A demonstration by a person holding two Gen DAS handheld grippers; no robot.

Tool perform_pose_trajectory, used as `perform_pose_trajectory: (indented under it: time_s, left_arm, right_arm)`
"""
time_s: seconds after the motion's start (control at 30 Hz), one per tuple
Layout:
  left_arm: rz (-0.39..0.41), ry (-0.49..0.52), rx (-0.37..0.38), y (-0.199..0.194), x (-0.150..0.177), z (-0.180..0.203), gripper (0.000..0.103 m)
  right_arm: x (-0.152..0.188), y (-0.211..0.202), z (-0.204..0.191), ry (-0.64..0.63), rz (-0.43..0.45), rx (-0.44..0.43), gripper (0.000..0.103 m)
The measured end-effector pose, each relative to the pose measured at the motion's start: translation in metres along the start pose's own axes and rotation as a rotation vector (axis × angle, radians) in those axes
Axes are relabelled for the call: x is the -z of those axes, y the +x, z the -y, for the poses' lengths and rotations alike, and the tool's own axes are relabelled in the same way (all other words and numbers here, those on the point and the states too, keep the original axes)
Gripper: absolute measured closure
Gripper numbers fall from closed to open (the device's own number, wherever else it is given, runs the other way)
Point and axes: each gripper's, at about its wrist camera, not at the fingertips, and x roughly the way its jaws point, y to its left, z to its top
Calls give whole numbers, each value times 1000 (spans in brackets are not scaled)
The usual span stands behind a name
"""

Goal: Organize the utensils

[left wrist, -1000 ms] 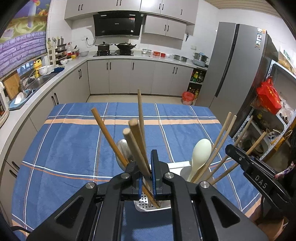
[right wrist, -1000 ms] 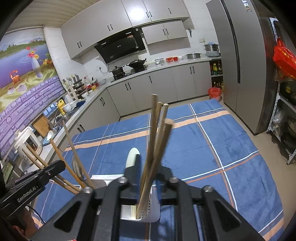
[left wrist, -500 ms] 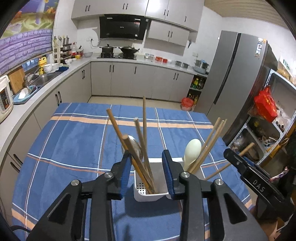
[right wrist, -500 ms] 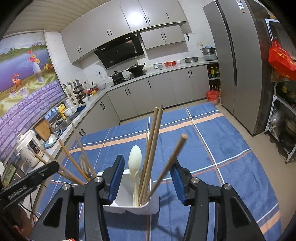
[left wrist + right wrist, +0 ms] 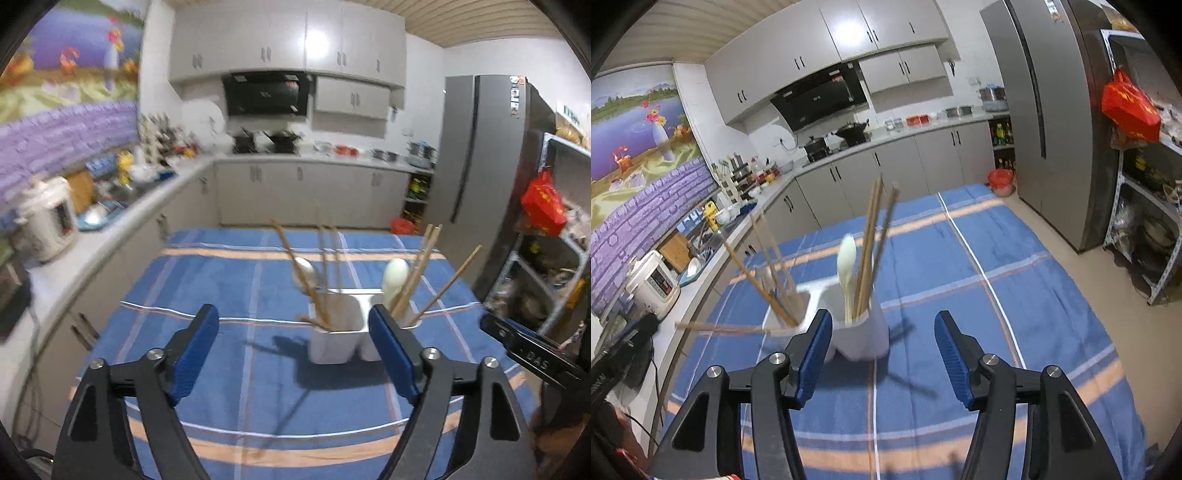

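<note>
Pulled back from the holder (image 5: 338,332) since a second ago, both grippers; then clamped on chopsticks, now let go. Left gripper (image 5: 295,354): jaws just been opening, now spread wide, nothing between the blue pads, holder seen beyond the gap toward the right finger. Right gripper (image 5: 882,360): jaws just been opening too, about half spread, empty, with the holder just past the left finger (image 5: 814,354).

White two-compartment holder upright on a blue striped tablecloth (image 5: 221,280). In the left wrist view: left compartment with several wooden chopsticks (image 5: 321,266) leaning apart and a metal spoon (image 5: 304,275); right compartment with a pale spoon (image 5: 393,277) and more chopsticks (image 5: 421,266), one tilted far right. In the right wrist view: near compartment with the pale spoon and upright chopsticks, far one blurred, sticks splayed left.

Behind: grey kitchen cabinets, range hood (image 5: 266,94), fridge (image 5: 480,155), red bag (image 5: 543,206). Left view blurred.
</note>
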Motion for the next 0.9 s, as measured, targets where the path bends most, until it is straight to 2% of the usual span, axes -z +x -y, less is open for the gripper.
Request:
perform_pose_trajectory:
  time_s: [0.1, 0.27, 0.4, 0.43, 0.6, 0.77, 0.9]
  left_arm:
    - [68, -1, -88, -28, 12, -7, 8]
    - [162, -38, -225, -68, 31, -20, 0]
    - [203, -75, -297, -88, 43, -26, 0]
    - [206, -92, -295, -92, 46, -29, 0]
    - [171, -162, -185, -102, 55, -39, 0]
    - [116, -138, -144, -104, 57, -33, 0]
    - [117, -91, -133, -110, 60, -16, 0]
  right_arm:
    - [19, -5, -1, -12, -47, 4, 41]
    - [39, -10, -18, -59, -96, 1, 41]
    - [52, -18, -42, -134, -109, -6, 41]
    - [55, -20, -48, -156, -110, -9, 41]
    - [64, -34, -62, -202, -90, -19, 41]
    - [69, -54, -63, -217, -49, -1, 39]
    - [69, -74, -58, -224, 2, 30, 37]
